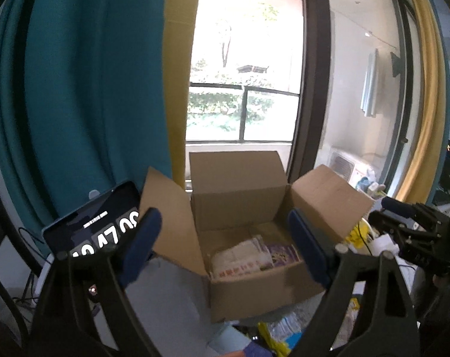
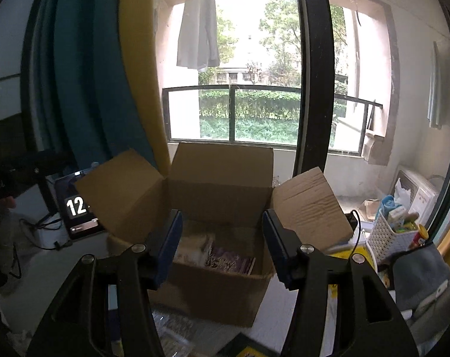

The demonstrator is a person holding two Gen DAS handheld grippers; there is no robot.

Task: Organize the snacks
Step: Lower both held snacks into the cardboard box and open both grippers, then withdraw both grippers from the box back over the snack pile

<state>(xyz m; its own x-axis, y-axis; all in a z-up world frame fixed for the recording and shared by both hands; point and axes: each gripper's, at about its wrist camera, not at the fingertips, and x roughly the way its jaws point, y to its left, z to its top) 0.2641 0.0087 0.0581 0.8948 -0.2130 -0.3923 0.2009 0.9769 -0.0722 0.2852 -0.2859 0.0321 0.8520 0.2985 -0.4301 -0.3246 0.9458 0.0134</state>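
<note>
An open cardboard box [image 1: 254,291] is standing on the white table [image 1: 171,306], its four flaps raised — two snack packets are lying inside, one pale packet [image 1: 239,257] touching one purple packet [image 1: 284,253]. The left gripper [image 1: 225,250] is hovering before the box, tilted slightly downward, jaws spread wide and holding nothing. The right gripper [image 2: 222,247] is doing likewise — parted, empty. A white basket [image 2: 388,238] is holding assorted items beside the box.
</note>
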